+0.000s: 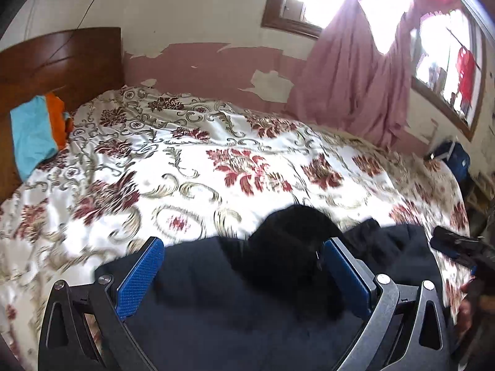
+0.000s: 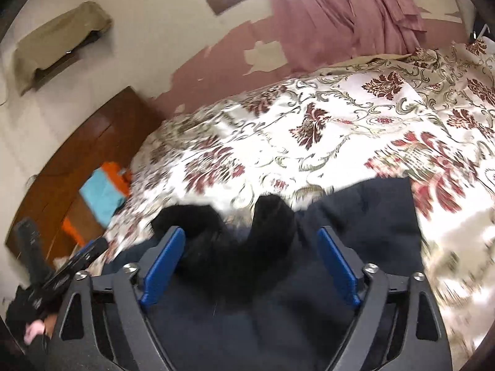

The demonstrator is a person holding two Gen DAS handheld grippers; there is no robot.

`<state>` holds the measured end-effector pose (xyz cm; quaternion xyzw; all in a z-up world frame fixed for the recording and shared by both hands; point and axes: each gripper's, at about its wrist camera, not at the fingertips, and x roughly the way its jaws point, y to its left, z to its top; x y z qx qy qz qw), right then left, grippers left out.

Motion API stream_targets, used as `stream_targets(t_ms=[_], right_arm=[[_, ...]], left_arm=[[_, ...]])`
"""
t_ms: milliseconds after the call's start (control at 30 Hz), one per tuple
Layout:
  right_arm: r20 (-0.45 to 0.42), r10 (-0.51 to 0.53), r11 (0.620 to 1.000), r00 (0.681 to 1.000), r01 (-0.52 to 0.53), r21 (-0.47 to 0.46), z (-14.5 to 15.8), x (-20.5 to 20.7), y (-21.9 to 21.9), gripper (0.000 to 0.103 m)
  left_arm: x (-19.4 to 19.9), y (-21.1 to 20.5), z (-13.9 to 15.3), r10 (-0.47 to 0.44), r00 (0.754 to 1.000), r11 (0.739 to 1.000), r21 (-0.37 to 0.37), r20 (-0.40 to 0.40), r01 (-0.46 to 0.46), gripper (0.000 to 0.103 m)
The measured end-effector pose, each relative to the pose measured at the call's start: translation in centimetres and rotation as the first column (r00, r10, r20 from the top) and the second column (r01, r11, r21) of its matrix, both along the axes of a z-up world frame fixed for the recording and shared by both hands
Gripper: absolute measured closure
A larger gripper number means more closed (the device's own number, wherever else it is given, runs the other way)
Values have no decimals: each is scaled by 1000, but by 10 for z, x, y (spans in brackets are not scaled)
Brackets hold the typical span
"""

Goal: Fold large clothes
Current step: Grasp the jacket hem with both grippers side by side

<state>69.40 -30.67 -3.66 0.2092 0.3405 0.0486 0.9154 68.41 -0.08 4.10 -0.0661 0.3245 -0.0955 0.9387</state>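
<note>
A large dark navy garment (image 1: pixel 216 293) with a black furry collar (image 1: pixel 294 235) lies on the near part of a bed with a floral cover (image 1: pixel 185 154). My left gripper (image 1: pixel 244 256) is open, its blue pads apart just above the garment, with the furry part between them. In the right wrist view the same garment (image 2: pixel 355 216) and furry collar (image 2: pixel 235 247) lie below my right gripper (image 2: pixel 250 247), which is also open and empty. The other gripper shows at the right edge of the left view (image 1: pixel 458 244) and the left edge of the right view (image 2: pixel 62 275).
A wooden headboard (image 1: pixel 58 58) stands at the bed's left end, with a blue and orange folded cloth (image 1: pixel 37 133) beside it. Pink curtains (image 1: pixel 355 71) hang at the windows behind the bed. A dark blue bag (image 1: pixel 458 157) sits at the far right.
</note>
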Motion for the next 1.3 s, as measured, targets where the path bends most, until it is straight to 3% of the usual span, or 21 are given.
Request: stream_targets(t_ms=[133,233,267,300,333,367,400,500,600,700,733,800,867,933,1033,1167,1300], right_arm=[[-73,-43,999,996,42,-17,-24,52,13,34],[-120,-59,998,991,54,-44,-38,69,17,61],[-132,-66,997,989,59,-53,-42,70,18,80],[-128,-68,996,989,61,-58,-43,67,17,82],[-114,-52,996,992,43,-77,-42,62,21,83],[-105,-36,994,994,25,-104,-39,57,22,87],[-95,-19,992,995,8,-123,-35,49,22,89],[-80,17,994,997,-26,-103,-27,20,9,91],[-77,68,992,995,-75,-99,-26,-9,-2,92],[-101,110,982,989,-124,-141,-34,-25,-3,92],[-111,112,975,987,-131,-180,-40,-27,-2,92],[-126,107,972,986,-131,-195,-51,-25,-4,92],[-132,101,972,986,-126,-200,-57,-21,-4,92],[-117,102,964,988,-127,-232,-65,-20,0,92],[-73,113,944,991,-130,-303,-79,-33,12,92],[-49,116,939,992,-125,-320,-77,-38,16,92],[-31,119,935,992,-123,-333,-73,-43,19,92]], left_arm=[[32,-16,-22,5,1000,999,52,-30,-3,0],[46,-28,-36,29,999,991,128,-29,-25,0],[48,-30,-39,33,999,991,133,-13,-31,1],[51,-29,-40,29,1000,991,131,-5,-28,15],[52,-29,-42,10,1000,992,123,8,-11,36],[48,-28,-44,-28,999,994,106,17,26,84],[46,-28,-45,-50,999,995,89,14,49,98],[28,-23,-41,-80,994,994,78,70,74,100],[12,-11,-38,-86,995,995,57,42,84,101],[-6,-2,-41,-66,997,993,99,-35,70,101],[-13,-2,-46,-42,997,986,160,-61,51,101],[-15,0,-68,-13,989,966,254,-147,51,101],[-12,6,-86,12,979,962,270,-204,45,101],[-14,11,-82,-6,986,976,213,-165,41,102],[-30,18,-66,-67,997,992,108,-34,70,101],[-49,19,-41,-118,986,993,21,118,117,101],[-36,1,-21,-120,979,989,-70,165,133,101]])
